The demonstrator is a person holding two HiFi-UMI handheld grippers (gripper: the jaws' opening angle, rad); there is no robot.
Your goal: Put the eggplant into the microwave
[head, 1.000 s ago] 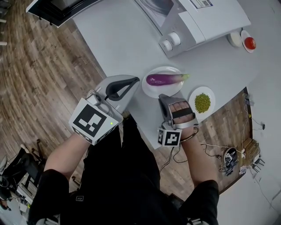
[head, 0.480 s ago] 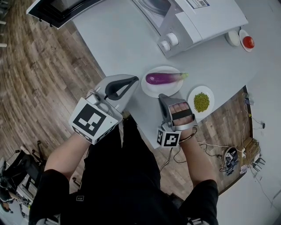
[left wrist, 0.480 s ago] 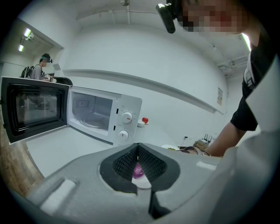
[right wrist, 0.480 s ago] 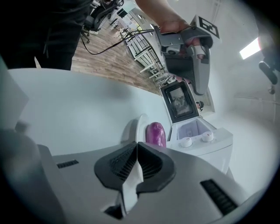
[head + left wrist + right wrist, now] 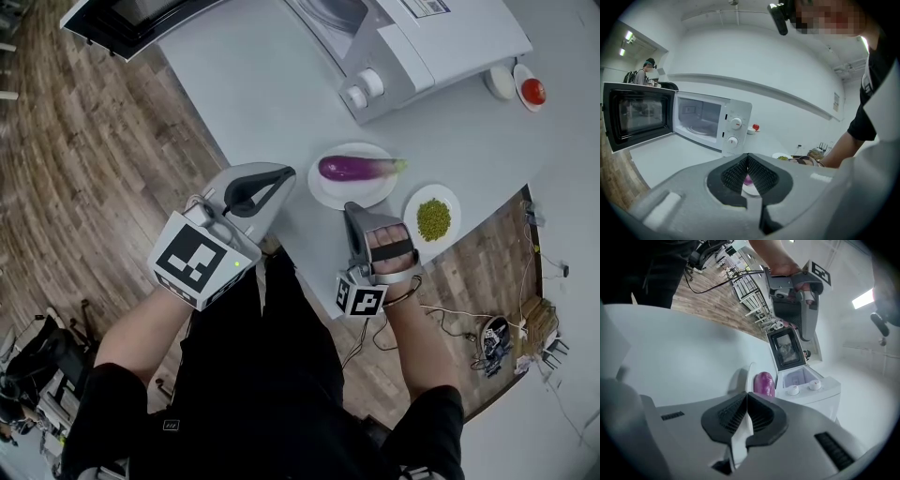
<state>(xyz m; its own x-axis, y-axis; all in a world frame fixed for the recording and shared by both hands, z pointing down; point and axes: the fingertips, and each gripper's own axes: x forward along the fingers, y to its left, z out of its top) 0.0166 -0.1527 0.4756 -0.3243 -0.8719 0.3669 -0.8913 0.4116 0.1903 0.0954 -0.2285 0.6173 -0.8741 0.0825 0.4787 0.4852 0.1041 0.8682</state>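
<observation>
Your left gripper (image 5: 747, 157) is near you at the edge of the table (image 5: 262, 84). Its jaws are pressed together and hold nothing. Your right gripper (image 5: 746, 394) has just been closing its jaws, and they touch now with nothing between them. Just past it, the purple eggplant (image 5: 356, 168) lies on a white plate (image 5: 330, 195). Far off stands the microwave (image 5: 422, 47), with its door (image 5: 122, 23) wide open.

A makeshift test kitchen: microwave (image 5: 450, 37) and food plates (image 5: 413, 208) on a white table (image 5: 262, 84), cables (image 5: 448, 312) on wood floor (image 5: 94, 141).
</observation>
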